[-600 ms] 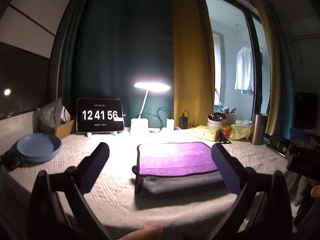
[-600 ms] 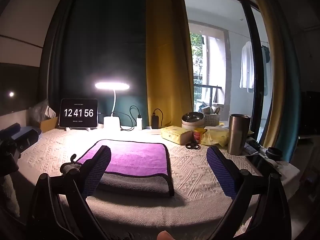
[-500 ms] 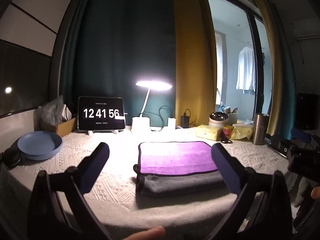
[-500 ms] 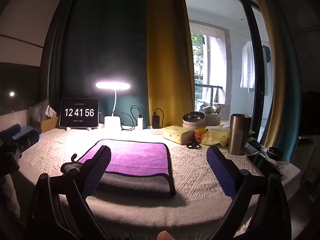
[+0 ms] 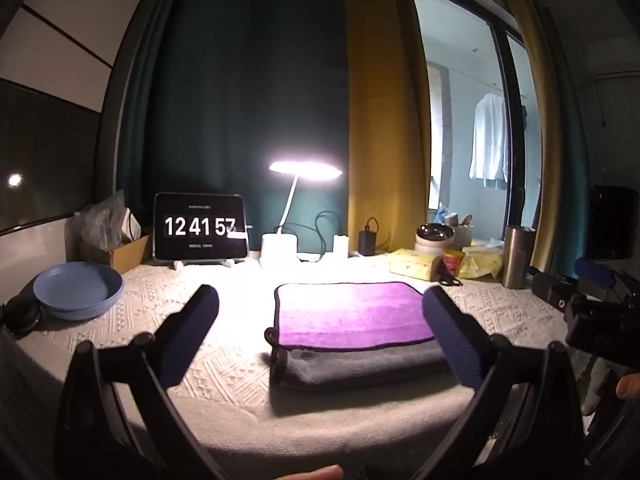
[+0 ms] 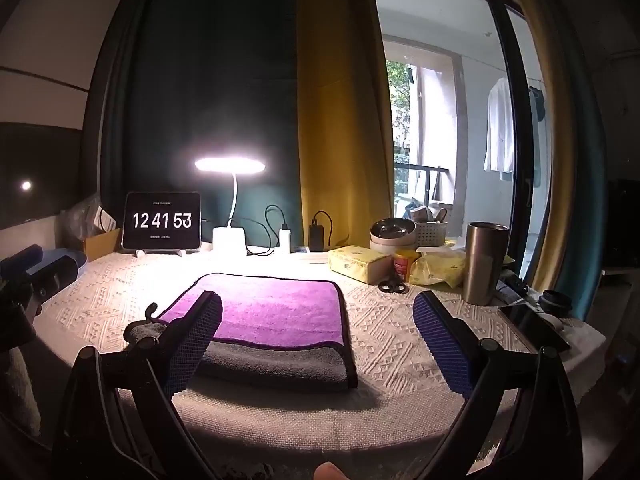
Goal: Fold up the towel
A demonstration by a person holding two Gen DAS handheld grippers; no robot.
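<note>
A towel [image 5: 352, 316], purple on top and grey underneath, lies folded flat near the front edge of the table on a white woven cloth [image 5: 152, 312]. It also shows in the right wrist view [image 6: 276, 312]. My left gripper [image 5: 320, 320] is open and empty, held in the air in front of the table, its right finger level with the towel's right edge. My right gripper [image 6: 318, 324] is open and empty, its left finger in front of the towel's left part. Neither touches the towel.
At the back stand a clock tablet [image 5: 200, 226], a lit desk lamp [image 5: 305, 170] and chargers. A blue bowl [image 5: 78, 290] sits at the left. Yellow tissue packs [image 6: 360, 264], scissors [image 6: 392, 287], a steel tumbler [image 6: 485, 262] and a phone [image 6: 532, 326] crowd the right.
Both grippers have drifted very slightly; the towel lies as before. The clock has ticked from 12:41:56 to 12:41:57.
</note>
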